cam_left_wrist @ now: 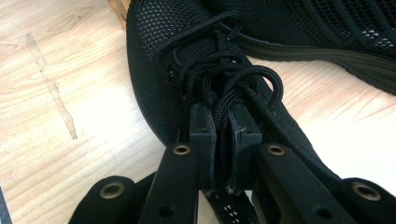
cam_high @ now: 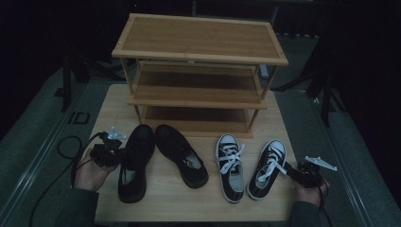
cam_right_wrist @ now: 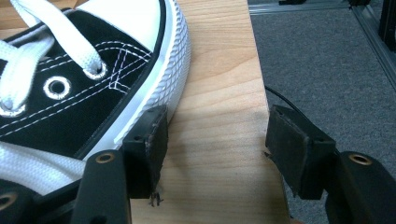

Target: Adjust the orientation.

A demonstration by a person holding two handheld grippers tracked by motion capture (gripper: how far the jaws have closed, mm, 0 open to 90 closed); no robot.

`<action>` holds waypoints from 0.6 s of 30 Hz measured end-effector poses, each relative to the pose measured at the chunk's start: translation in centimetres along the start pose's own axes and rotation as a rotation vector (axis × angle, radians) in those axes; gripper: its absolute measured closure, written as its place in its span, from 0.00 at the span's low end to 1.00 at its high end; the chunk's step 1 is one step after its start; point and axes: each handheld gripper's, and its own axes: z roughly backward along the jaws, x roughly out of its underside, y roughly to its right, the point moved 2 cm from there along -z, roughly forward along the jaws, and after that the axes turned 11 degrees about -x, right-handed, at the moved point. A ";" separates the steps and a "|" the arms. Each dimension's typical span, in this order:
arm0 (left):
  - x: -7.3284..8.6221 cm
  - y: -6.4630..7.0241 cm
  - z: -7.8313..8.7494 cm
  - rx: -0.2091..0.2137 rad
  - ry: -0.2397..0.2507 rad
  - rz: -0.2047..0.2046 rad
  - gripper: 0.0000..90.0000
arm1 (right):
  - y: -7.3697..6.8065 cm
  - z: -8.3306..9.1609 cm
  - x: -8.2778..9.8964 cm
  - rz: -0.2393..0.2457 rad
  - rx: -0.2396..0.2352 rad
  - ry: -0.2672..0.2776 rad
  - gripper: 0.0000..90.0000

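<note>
I take this for a dim lab or studio: my desk (cam_high: 156, 198) stands on grey carpet (cam_high: 33, 137) among dark stands (cam_high: 326, 94), with a cable (cam_high: 64, 142) trailing, carrying a wooden rack (cam_high: 198, 42).

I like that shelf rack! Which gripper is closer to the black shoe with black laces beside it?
Left. The left gripper is shut on the black shoe by its laces. The right gripper is open beside a black-and-white sneaker, across the table.
</note>
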 end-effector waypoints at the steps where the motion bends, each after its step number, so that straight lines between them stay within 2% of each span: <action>1: -0.1 -0.2 -0.2 0.007 -0.004 -0.005 0.92 | 0.0 0.0 0.0 -0.001 0.000 0.001 0.43; 3: -0.3 -0.6 -0.5 0.030 -0.008 -0.025 0.92 | 0.0 0.0 0.0 0.000 0.000 0.000 0.43; 6: -0.5 -1.1 -0.9 0.025 -0.027 -0.042 0.92 | 0.0 0.0 0.0 0.000 0.000 0.000 0.43; 11: -0.6 -1.3 -1.1 0.038 -0.034 -0.021 0.90 | 0.0 0.0 0.0 0.000 0.000 0.000 0.43; 12: -0.6 -1.2 -0.9 0.045 -0.027 -0.003 0.90 | 0.0 0.0 0.0 0.000 0.000 0.000 0.43; 15: -0.8 -1.4 0.1 0.054 0.021 0.042 0.73 | 0.0 0.0 0.0 0.000 0.000 0.000 0.43; 18: -1.4 -1.4 1.5 0.065 0.077 0.084 0.68 | 0.0 0.0 0.0 0.000 0.000 0.000 0.43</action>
